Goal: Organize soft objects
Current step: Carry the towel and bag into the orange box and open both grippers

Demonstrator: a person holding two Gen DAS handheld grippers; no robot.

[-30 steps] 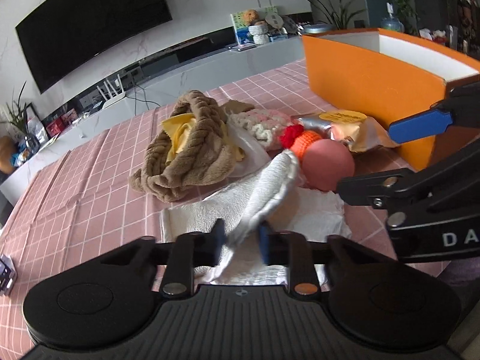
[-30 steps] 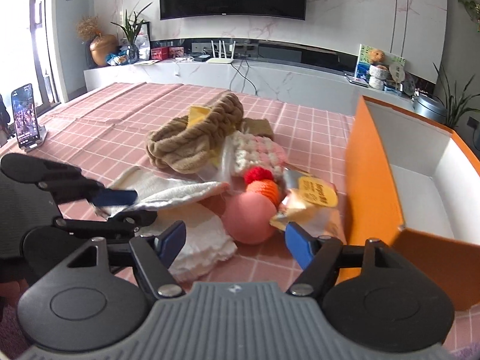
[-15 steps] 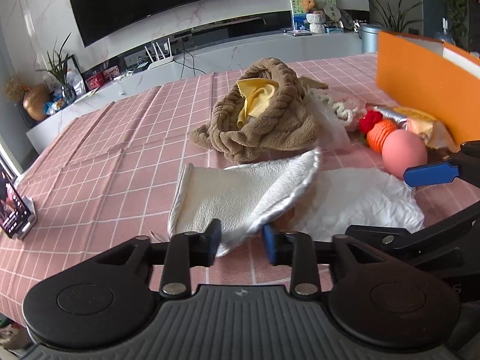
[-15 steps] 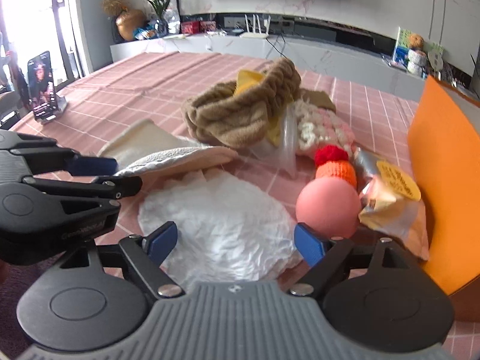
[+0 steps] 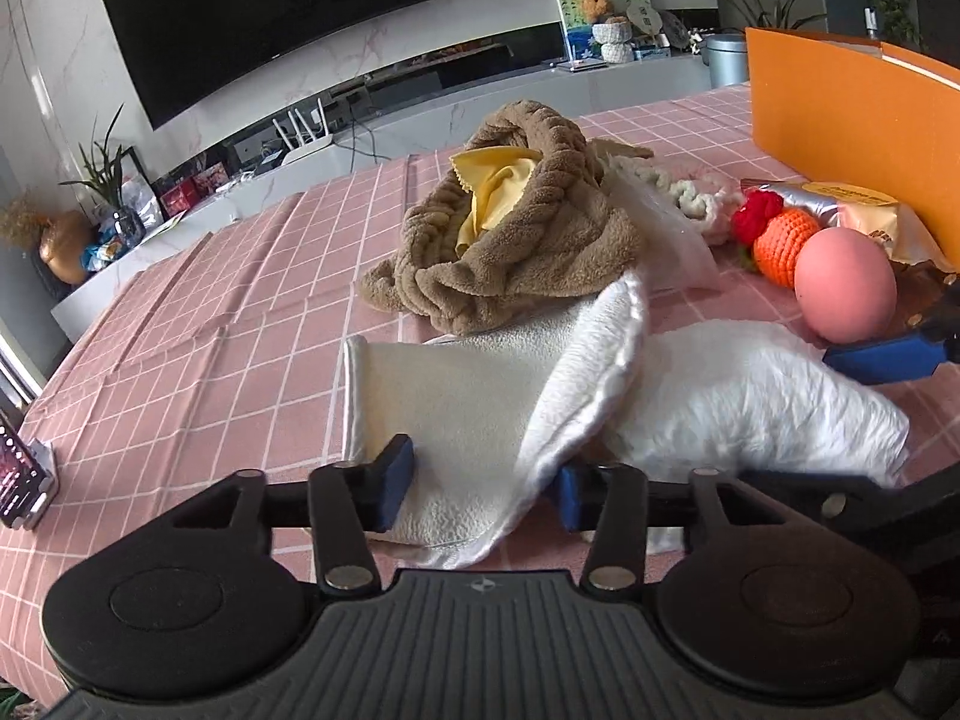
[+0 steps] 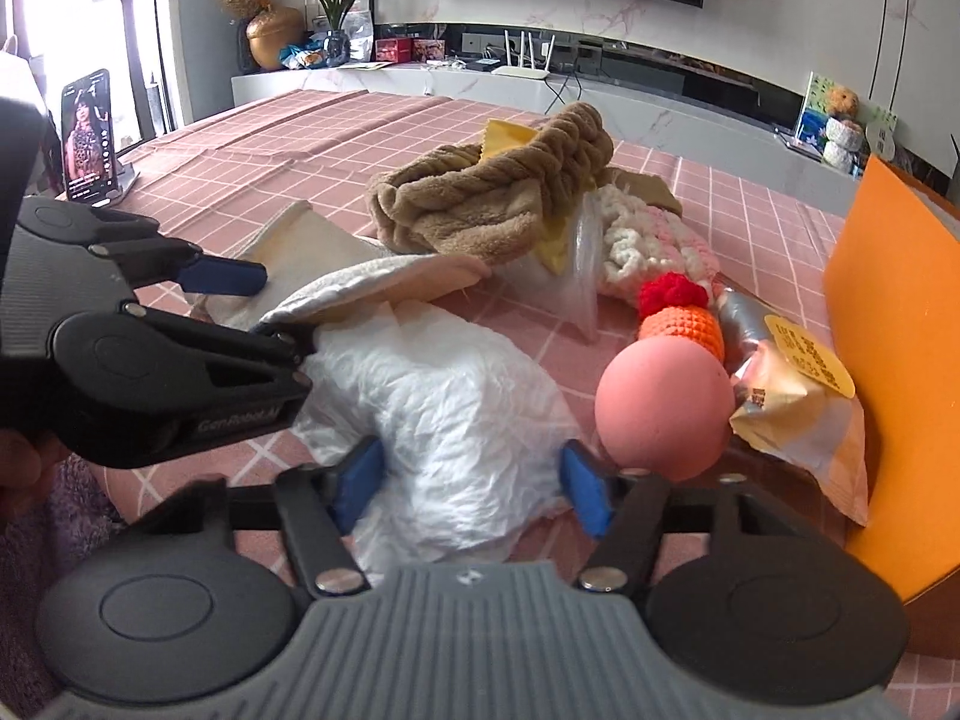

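Tablecloth [image 5: 198,324]: pink, white grid lines. Towel [image 5: 456,402]: cream-white. Crumpled paper [image 6: 456,408]: white. Plush wrap [image 5: 528,246]: tan-brown, rope-twist texture. Cloth [image 5: 498,180] inside it: yellow. Ball [image 6: 663,411]: salmon pink. Crochet toy [image 6: 678,312]: orange with red top. Knitted piece [image 6: 648,240]: white and pink. Box [image 5: 840,120]: orange.

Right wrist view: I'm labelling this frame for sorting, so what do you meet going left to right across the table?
Phone on its stand → cream towel → crumpled white paper → pink ball → foil snack packet → orange box.
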